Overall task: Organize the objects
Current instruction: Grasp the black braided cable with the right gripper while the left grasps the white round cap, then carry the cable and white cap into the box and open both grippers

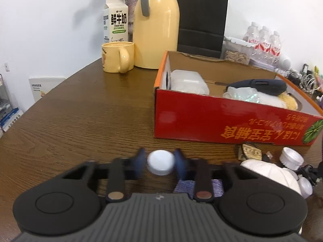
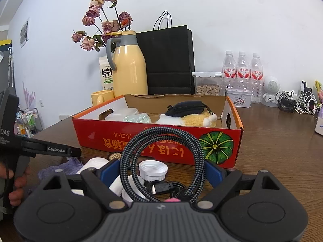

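My left gripper [image 1: 160, 162] is shut on a small white bottle cap [image 1: 160, 165], held just above the wooden table [image 1: 80, 121] in front of the red cardboard box [image 1: 222, 119]. My right gripper [image 2: 161, 171] is shut on a coiled braided black cable [image 2: 161, 147], lifted in front of the same red box [image 2: 157, 141]. The box holds a white plastic container [image 1: 189, 81], a black pouch [image 2: 186, 106] and a plush toy [image 2: 191, 120]. Another white cap [image 2: 153, 170], white round pieces [image 1: 270, 173] and a purple cloth [image 2: 60, 167] lie before the box.
A yellow thermos [image 1: 156, 30], yellow mug [image 1: 118, 59], milk carton [image 1: 116, 21], black paper bag [image 2: 167, 60], dried flowers [image 2: 103, 20], water bottles [image 2: 242, 70], a clear snack container [image 2: 208, 83] and tangled chargers [image 2: 296, 100] stand along the wall behind the box.
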`<state>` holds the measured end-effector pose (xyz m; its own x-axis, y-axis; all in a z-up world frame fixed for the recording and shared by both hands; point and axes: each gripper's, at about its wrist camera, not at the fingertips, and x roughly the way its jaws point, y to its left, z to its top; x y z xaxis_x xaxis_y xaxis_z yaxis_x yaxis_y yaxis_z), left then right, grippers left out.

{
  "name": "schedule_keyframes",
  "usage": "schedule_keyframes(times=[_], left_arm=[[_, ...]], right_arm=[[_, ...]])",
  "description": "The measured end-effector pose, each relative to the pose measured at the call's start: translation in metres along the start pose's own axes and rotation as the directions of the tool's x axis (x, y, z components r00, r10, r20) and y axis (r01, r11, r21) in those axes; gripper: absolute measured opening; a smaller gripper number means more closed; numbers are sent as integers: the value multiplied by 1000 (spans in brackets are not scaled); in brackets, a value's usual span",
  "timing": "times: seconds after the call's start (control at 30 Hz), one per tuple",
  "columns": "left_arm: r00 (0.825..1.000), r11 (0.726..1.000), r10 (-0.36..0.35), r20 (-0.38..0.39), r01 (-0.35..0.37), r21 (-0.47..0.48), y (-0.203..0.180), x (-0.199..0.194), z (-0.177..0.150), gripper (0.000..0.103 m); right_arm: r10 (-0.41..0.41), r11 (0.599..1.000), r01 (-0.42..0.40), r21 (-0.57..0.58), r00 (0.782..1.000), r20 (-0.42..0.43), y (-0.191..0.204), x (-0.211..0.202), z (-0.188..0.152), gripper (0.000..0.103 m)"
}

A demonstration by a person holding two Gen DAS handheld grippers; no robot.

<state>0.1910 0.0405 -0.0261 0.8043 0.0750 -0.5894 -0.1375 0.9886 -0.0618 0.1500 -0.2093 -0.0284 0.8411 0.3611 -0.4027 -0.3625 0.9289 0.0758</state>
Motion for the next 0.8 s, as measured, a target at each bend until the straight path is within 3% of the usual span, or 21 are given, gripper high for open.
schedule_keyframes(times=[0.53,0.8], left_arm=[[995,1000,-19,103,21,-15,1,-30,9,29],[971,996,-83,225,79,29,-16,-59,42,29]], right_arm=[[22,1000,-23,12,999,41,-1,-9,7,88],[51,998,-45,-49,991,125,11,-13,47,88]])
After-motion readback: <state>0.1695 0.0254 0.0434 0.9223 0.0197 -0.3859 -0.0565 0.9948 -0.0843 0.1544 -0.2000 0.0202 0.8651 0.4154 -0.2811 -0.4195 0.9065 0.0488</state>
